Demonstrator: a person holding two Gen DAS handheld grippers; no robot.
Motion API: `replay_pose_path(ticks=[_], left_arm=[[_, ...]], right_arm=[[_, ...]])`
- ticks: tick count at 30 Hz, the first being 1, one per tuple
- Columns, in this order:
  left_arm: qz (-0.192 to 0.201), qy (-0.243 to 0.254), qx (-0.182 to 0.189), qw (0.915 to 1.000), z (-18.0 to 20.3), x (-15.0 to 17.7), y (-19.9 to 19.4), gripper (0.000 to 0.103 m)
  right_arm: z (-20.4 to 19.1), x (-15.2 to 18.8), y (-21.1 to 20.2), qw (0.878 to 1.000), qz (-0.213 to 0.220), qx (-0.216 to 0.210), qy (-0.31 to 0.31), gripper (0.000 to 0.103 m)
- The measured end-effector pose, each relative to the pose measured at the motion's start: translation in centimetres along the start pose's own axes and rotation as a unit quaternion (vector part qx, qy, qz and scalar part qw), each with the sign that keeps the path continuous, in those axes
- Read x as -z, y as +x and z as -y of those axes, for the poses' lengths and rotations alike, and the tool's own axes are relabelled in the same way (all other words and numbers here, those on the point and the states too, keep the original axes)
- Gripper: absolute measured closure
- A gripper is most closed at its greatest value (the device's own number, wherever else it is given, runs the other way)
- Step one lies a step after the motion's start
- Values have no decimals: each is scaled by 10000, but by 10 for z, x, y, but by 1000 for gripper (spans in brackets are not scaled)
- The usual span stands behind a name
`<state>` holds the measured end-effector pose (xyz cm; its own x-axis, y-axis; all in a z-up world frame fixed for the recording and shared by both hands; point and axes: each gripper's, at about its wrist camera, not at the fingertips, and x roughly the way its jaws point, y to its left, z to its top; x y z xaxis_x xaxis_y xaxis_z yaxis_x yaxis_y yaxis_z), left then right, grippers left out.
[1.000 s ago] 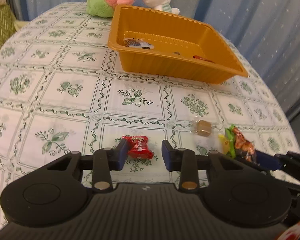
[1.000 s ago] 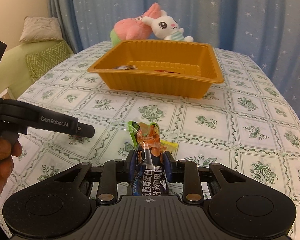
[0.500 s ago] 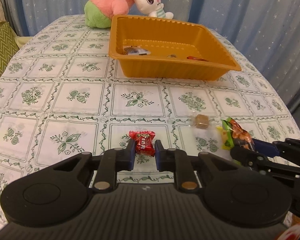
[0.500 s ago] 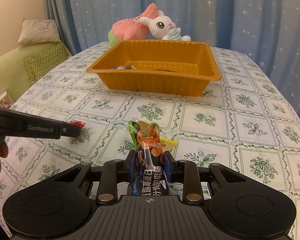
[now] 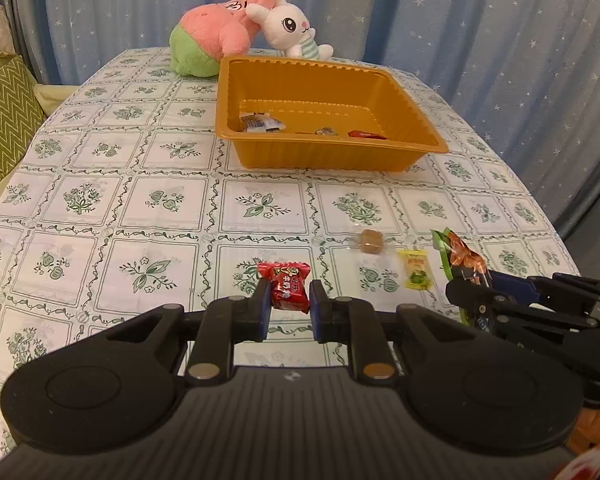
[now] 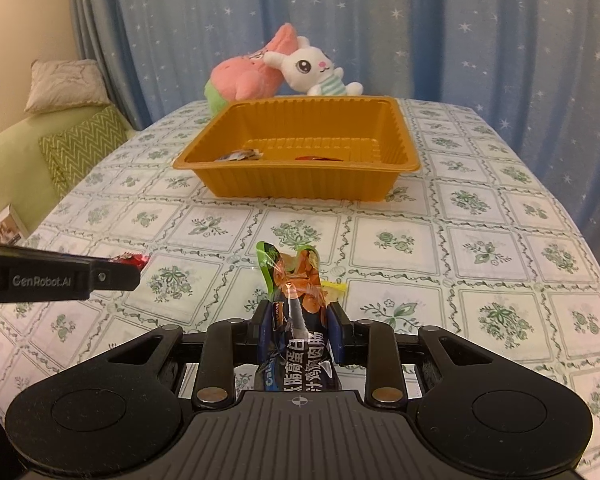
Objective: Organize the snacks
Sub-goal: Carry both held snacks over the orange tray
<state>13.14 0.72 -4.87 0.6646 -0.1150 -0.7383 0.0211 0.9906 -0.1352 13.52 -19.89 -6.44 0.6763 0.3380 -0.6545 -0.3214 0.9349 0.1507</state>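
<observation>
We've got the left tongs [image 5: 286,306] clenched on a red candy [image 5: 286,285] pointing ahead, right tongs [image 6: 300,330] grasping a sausage packet [image 6: 296,300] lengthwise along the fingers, orange tray [image 6: 300,188] straight ahead, yellow candy [image 5: 415,269] and brown candy [image 5: 370,240] between.

Sausage pack [image 6: 296,320] lower end hid behind right gripper [image 6: 300,330] body; small snacks in orange tray [image 5: 236,148] too tiny to ID.

Red candy [image 5: 286,286] and sausage packet [image 6: 298,312] clamped; orange tray [image 5: 324,160] holds three snacks

Glossy ribbed plastic tray [image 5: 324,148], crinkly shiny foil red candy wrapper [image 5: 287,286], fuzzy plush rabbit [image 6: 316,70].
</observation>
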Motion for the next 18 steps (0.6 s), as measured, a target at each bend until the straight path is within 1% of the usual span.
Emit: replay_pose_path(ticks=[8,18], left_arm=[[107,59,76,9999,8,0,-18,86],[200,116,124,9997,16,-2,-31,86]], right_arm=[[-1,-7,-19,9999,69,76,134,74],[2,-8,-32,9994,-12,171,292,73]])
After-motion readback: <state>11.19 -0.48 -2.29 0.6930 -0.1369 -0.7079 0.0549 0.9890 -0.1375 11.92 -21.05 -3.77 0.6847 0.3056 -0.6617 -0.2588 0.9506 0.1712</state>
